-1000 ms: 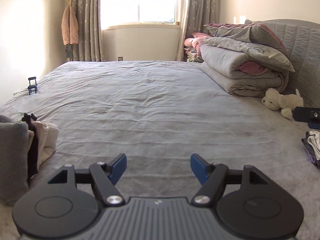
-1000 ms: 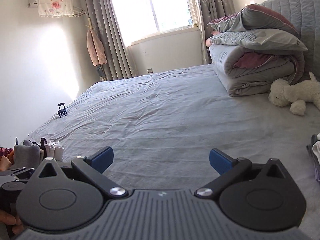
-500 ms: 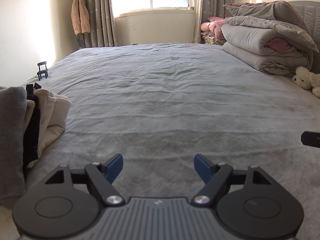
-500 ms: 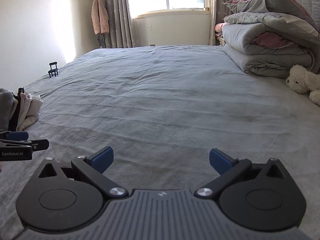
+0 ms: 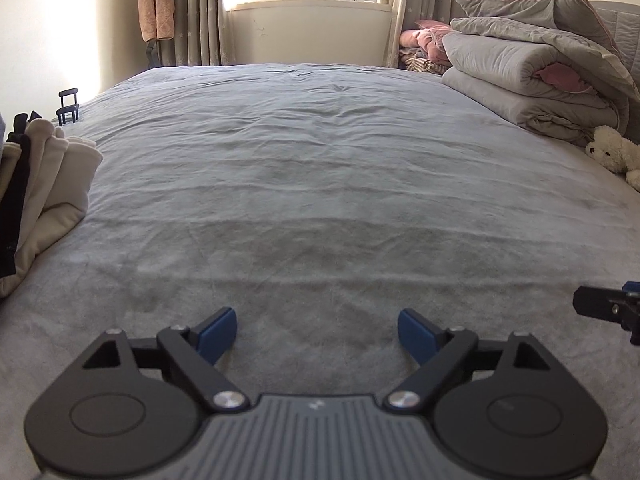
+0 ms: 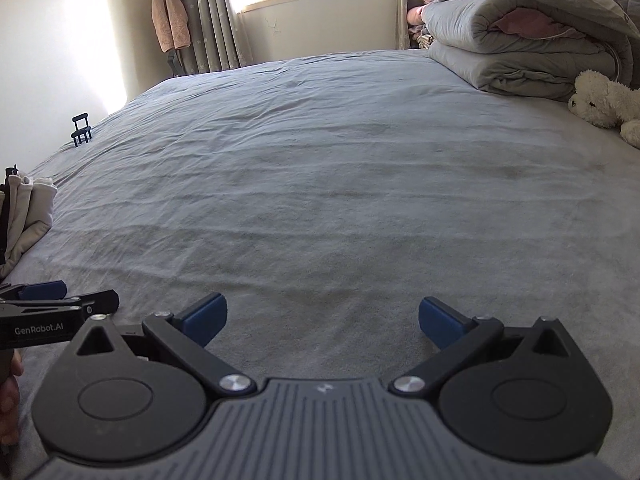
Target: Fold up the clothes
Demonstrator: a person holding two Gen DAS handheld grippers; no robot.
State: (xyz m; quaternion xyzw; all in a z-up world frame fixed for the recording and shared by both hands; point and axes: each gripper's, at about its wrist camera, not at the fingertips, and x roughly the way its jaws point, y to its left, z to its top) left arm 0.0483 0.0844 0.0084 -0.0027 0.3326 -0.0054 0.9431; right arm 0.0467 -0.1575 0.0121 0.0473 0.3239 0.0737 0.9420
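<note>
Left wrist view: the left tongs (image 5: 316, 334) hang low over the grey bed (image 5: 320, 184) with their blue pads wide apart and nothing between them. The clothes (image 5: 48, 184), a stack of cream and dark pieces, lie at 9 o'clock near the bed's edge, well apart from the tongs. A folded quilt (image 5: 532, 80) is piled at 2 o'clock, with a white plush toy (image 5: 616, 154) just below it. A small black stand (image 5: 69, 106) sits at 10 o'clock. A tip of the right tongs (image 5: 608, 306) enters at 3 o'clock.

Right wrist view: the right tongs (image 6: 322, 322) are likewise spread apart and empty above bare sheet. The clothes (image 6: 28, 212) show at 9 o'clock. Only this view shows the left tongs (image 6: 60, 304) from the side at 8 o'clock, with a hand (image 6: 10, 400) on their handle.
</note>
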